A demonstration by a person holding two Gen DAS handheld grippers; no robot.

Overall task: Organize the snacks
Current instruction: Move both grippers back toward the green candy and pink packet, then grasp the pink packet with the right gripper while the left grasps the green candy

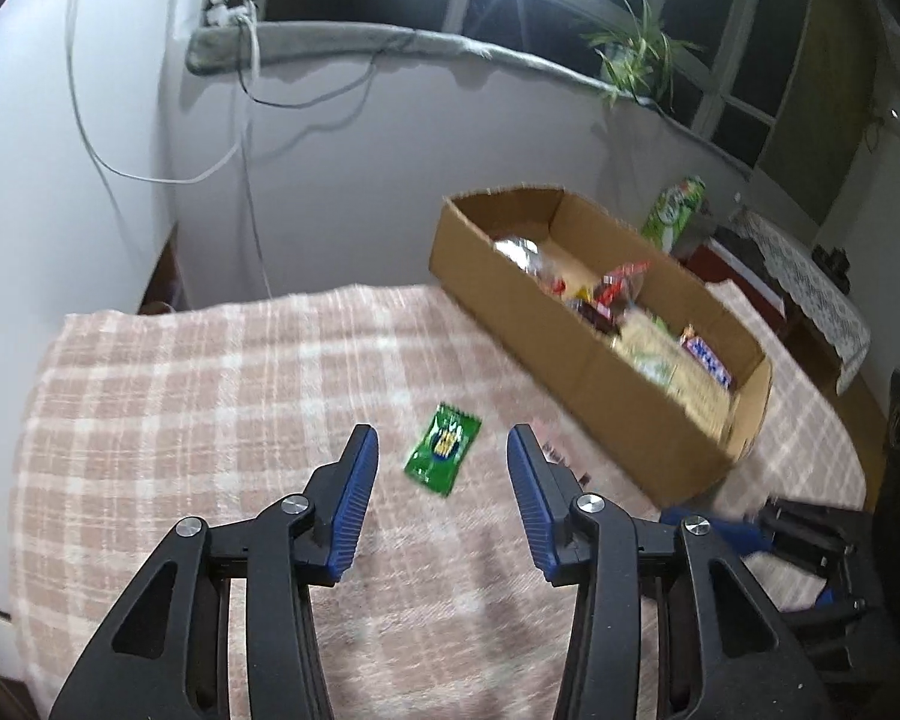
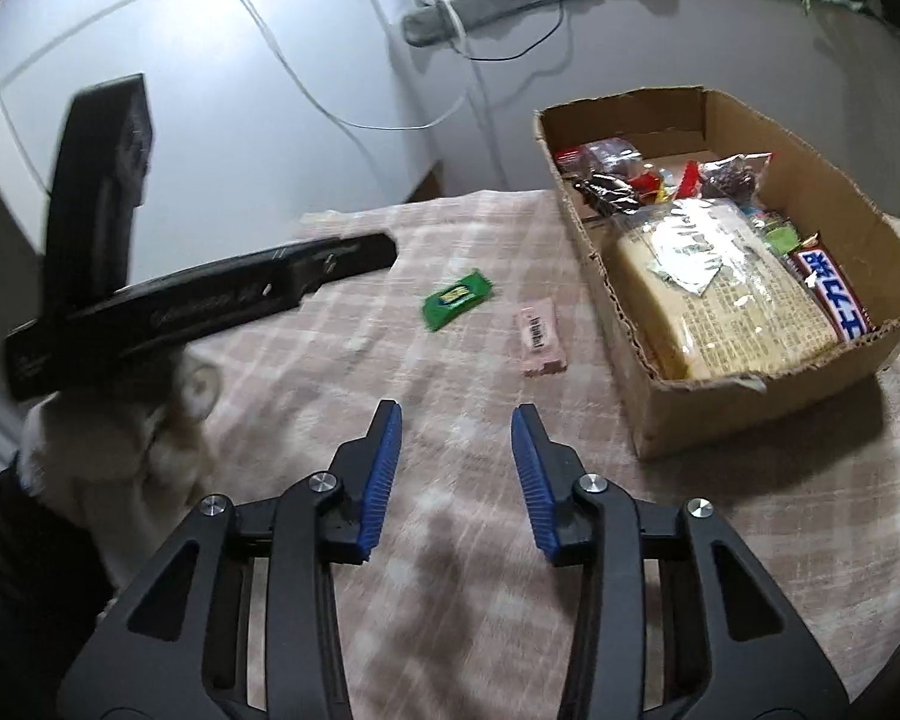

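- The left gripper (image 1: 441, 438) is hovering above the desk (image 1: 210, 396) with its blue-padded jaws standing apart and nothing between the pads; a green snack packet (image 1: 444, 450) is lying flat on the checked cloth just beyond the fingertips, in line with the gap.
- The right gripper (image 2: 456, 414) is also hanging over the cloth with its jaws apart and gripping nothing.
- In the right wrist view, the green snack packet (image 2: 456, 299) is lying ahead and slightly left of the fingertips, and a pink snack bar (image 2: 540, 336) with a barcode is lying just beside it to the right, the two apart from each other.
- A cardboard box (image 2: 750, 414) is sitting on the desk to the right of both loose snacks, holding a large yellowish packet (image 2: 726, 300), a bar in a dark wrapper (image 2: 834, 294) along its right wall, and several small wrapped snacks (image 2: 630, 180) at its far end.
- In the left wrist view, the cardboard box (image 1: 630, 396) is standing to the right of the green packet, well apart from it.
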